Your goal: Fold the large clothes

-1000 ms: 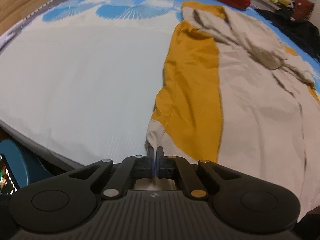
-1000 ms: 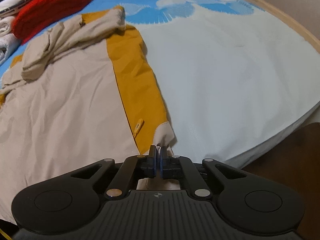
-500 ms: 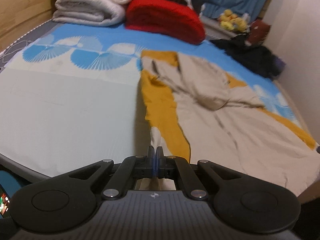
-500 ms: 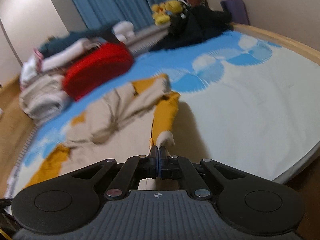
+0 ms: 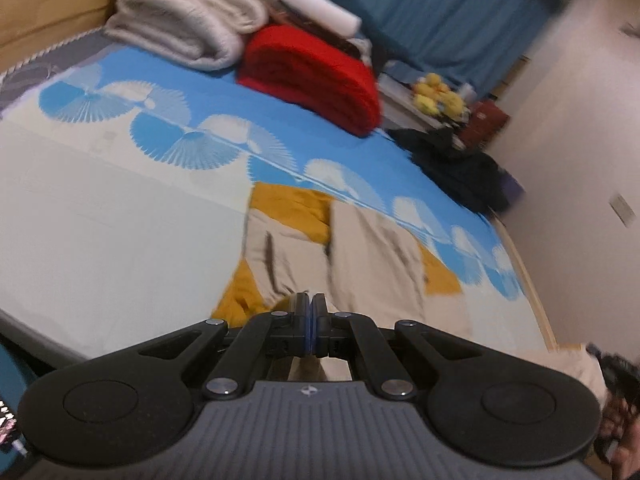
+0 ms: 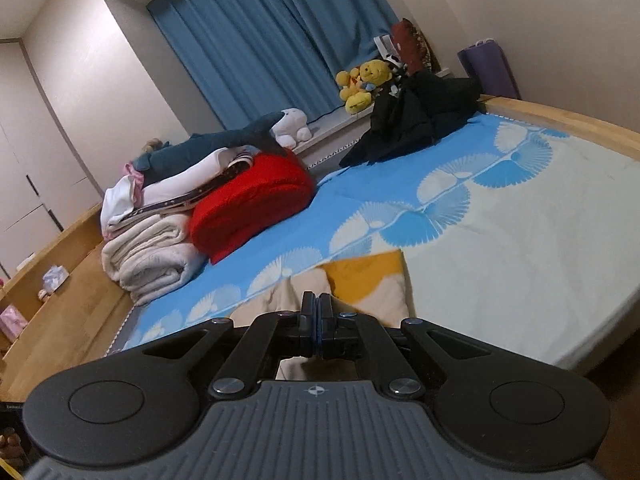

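A large beige and mustard-yellow jacket point(image 5: 372, 256) lies on the bed, its near hem lifted off the sheet. My left gripper point(image 5: 310, 300) is shut on one corner of that hem; beige cloth shows below the closed jaws. In the right wrist view the same jacket point(image 6: 368, 276) hangs from my right gripper point(image 6: 318, 298), which is shut on the other hem corner. Only the jacket's far end, a yellow panel against the blue print, shows past the fingers there. The other gripper point(image 5: 618, 376) appears blurred at the left view's right edge.
The bed sheet point(image 5: 100, 208) is pale with blue fan prints. A red cushion point(image 6: 248, 204), folded white blankets point(image 6: 148, 256) and plush toys point(image 6: 362, 84) crowd the head end. A black garment point(image 6: 408, 120) lies at the far corner. Wooden bed frame point(image 6: 560, 116) rims the mattress.
Both grippers rose well above the bed with the jacket hem, tilting upward. The views swung from the flat jacket to the room's far end, and the jacket now drapes toward the grippers.
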The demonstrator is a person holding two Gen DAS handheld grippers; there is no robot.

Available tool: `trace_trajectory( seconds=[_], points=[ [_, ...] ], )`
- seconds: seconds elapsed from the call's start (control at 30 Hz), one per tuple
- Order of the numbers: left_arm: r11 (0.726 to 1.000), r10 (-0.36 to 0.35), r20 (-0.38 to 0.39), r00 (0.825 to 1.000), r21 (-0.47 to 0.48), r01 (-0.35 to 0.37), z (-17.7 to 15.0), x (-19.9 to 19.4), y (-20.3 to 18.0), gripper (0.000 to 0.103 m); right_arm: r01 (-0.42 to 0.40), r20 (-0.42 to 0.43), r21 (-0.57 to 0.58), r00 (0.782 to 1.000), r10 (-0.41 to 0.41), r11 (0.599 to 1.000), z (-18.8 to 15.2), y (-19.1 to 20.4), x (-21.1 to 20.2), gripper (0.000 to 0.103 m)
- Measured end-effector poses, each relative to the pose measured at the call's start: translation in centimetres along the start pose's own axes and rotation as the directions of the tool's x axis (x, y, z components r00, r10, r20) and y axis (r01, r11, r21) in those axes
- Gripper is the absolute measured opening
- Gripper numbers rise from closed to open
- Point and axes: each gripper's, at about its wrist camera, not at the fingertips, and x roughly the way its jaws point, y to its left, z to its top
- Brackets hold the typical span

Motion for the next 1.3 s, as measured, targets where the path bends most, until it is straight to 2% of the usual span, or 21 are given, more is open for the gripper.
trace_trajectory(
  seconds=[0.13, 0.2, 0.23, 0.27, 0.33, 0.4, 0.47, 0.5, 0.57, 0.67, 0.7, 0.8, 0.83, 0.93, 1.07, 1.23, 1.3],
  points=[
    [0.993, -0.004, -0.029, 1.000, -0.119, 0.001, 3.8, 9.2, 3.1, 0.001, 0.042, -0.028, 0.064, 0.999, -0.041, 0.997, 1.9, -1.9, 8.5, 0.000],
    [0.977, 0.002, -0.041, 0.999, -0.212, -0.011, 5.8, 13.9, 5.1, 0.006, 0.082, -0.054, 0.078, 0.996, -0.077, 0.994, 2.6, -2.3, 13.3, 0.000],
    [0.971, 0.018, -0.025, 1.000, -0.237, -0.023, 6.5, 15.3, 5.6, 0.014, 0.101, -0.069, 0.071, 0.993, -0.096, 0.992, 2.9, -2.4, 15.8, 0.001],
    [0.968, 0.016, -0.007, 1.000, -0.250, -0.017, 7.1, 16.2, 6.0, 0.025, 0.134, -0.074, 0.064, 0.989, -0.130, 0.989, 3.0, -2.6, 18.1, 0.007],
    [0.956, 0.004, 0.034, 0.999, -0.292, 0.006, 7.7, 17.3, 7.3, 0.037, 0.211, -0.002, 0.061, 0.977, -0.212, 0.975, 3.3, -2.9, 20.8, 0.011],
    [0.950, 0.004, 0.030, 1.000, -0.311, 0.005, 7.5, 17.9, 7.9, 0.037, 0.239, 0.023, 0.066, 0.970, -0.241, 0.969, 3.3, -3.7, 22.4, 0.013],
    [0.957, 0.033, -0.031, 0.999, -0.288, -0.040, 7.0, 18.8, 7.8, 0.037, 0.237, -0.010, 0.085, 0.971, -0.237, 0.968, 2.4, -4.8, 23.7, 0.016],
    [0.963, 0.051, -0.060, 0.997, -0.260, -0.065, 6.8, 19.3, 7.6, 0.037, 0.232, -0.054, 0.081, 0.972, -0.228, 0.969, 1.8, -5.2, 24.4, 0.018],
    [0.977, 0.082, -0.086, 0.993, -0.191, -0.097, 6.6, 20.4, 7.1, 0.037, 0.233, -0.175, 0.058, 0.960, -0.220, 0.971, 1.0, -6.0, 26.4, 0.021],
    [0.981, 0.141, -0.111, 0.984, -0.120, -0.154, 5.8, 22.1, 6.9, 0.037, 0.236, -0.238, 0.004, 0.944, -0.229, 0.972, 0.1, -6.6, 28.1, 0.038],
    [0.980, 0.152, -0.122, 0.981, -0.111, -0.166, 5.5, 22.5, 6.8, 0.038, 0.243, -0.261, -0.007, 0.936, -0.236, 0.970, -0.3, -6.9, 28.7, 0.041],
    [0.975, 0.181, -0.157, 0.971, -0.104, -0.199, 5.0, 23.8, 6.7, 0.041, 0.270, -0.327, -0.024, 0.908, -0.263, 0.963, -1.9, -7.5, 29.9, 0.041],
    [0.975, 0.182, -0.157, 0.971, -0.102, -0.199, 5.0, 24.2, 6.6, 0.045, 0.273, -0.341, -0.033, 0.901, -0.268, 0.961, -2.2, -7.7, 30.3, 0.041],
    [0.971, 0.202, -0.175, 0.964, -0.089, -0.220, 4.9, 25.3, 6.1, 0.050, 0.275, -0.368, -0.057, 0.888, -0.276, 0.960, -3.0, -7.9, 31.2, 0.041],
    [0.964, 0.230, -0.214, 0.949, -0.084, -0.252, 4.9, 26.9, 5.9, 0.050, 0.284, -0.401, -0.082, 0.868, -0.292, 0.955, -3.5, -8.4, 32.4, 0.041],
    [0.960, 0.237, -0.217, 0.947, -0.098, -0.263, 5.1, 27.8, 5.9, 0.050, 0.277, -0.410, -0.108, 0.862, -0.297, 0.955, -3.6, -8.2, 33.2, 0.042],
    [0.960, 0.239, -0.223, 0.945, -0.090, -0.265, 5.0, 28.2, 5.7, 0.050, 0.264, -0.405, -0.127, 0.866, -0.293, 0.956, -3.6, -7.8, 33.1, 0.033]
  ],
)
